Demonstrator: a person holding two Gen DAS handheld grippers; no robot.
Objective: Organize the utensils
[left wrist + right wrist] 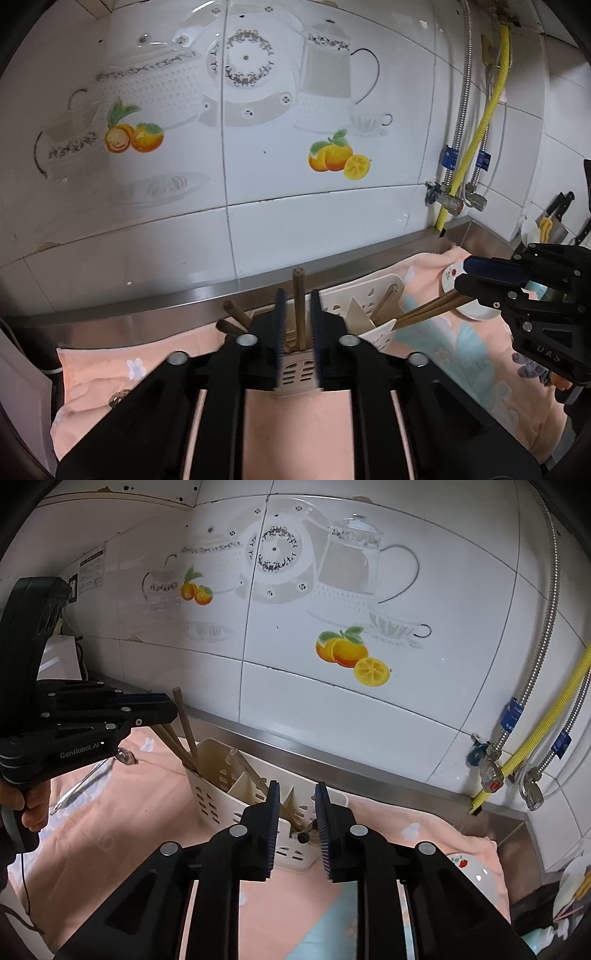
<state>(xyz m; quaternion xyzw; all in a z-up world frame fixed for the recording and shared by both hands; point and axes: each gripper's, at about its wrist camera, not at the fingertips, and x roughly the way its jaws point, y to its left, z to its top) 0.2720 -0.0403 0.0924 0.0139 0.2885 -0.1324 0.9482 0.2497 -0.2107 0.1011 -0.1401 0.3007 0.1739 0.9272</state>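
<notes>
A cream slotted utensil holder (pixel 373 314) (pixel 221 797) lies on a pink cloth against the tiled wall. Brown chopsticks (pixel 299 306) (pixel 184 731) stand in its left compartment. My left gripper (pixel 298 332) (pixel 162 709) sits around one upright chopstick, its fingers a little apart and not pressing it. My right gripper (pixel 295 823) (pixel 461 275) is over the holder's right end. In the left wrist view more chopsticks (pixel 432 308) run from the holder up to its fingers; in its own view the fingers stand apart around their tips.
A metal spoon (pixel 88 779) lies on the pink cloth (pixel 110 849) left of the holder. A white dish with red print (pixel 469 302) (pixel 476 875) sits at the right. A steel ledge (pixel 369 760), gas pipes (pixel 517 753) and knives (pixel 557 218) line the back and right.
</notes>
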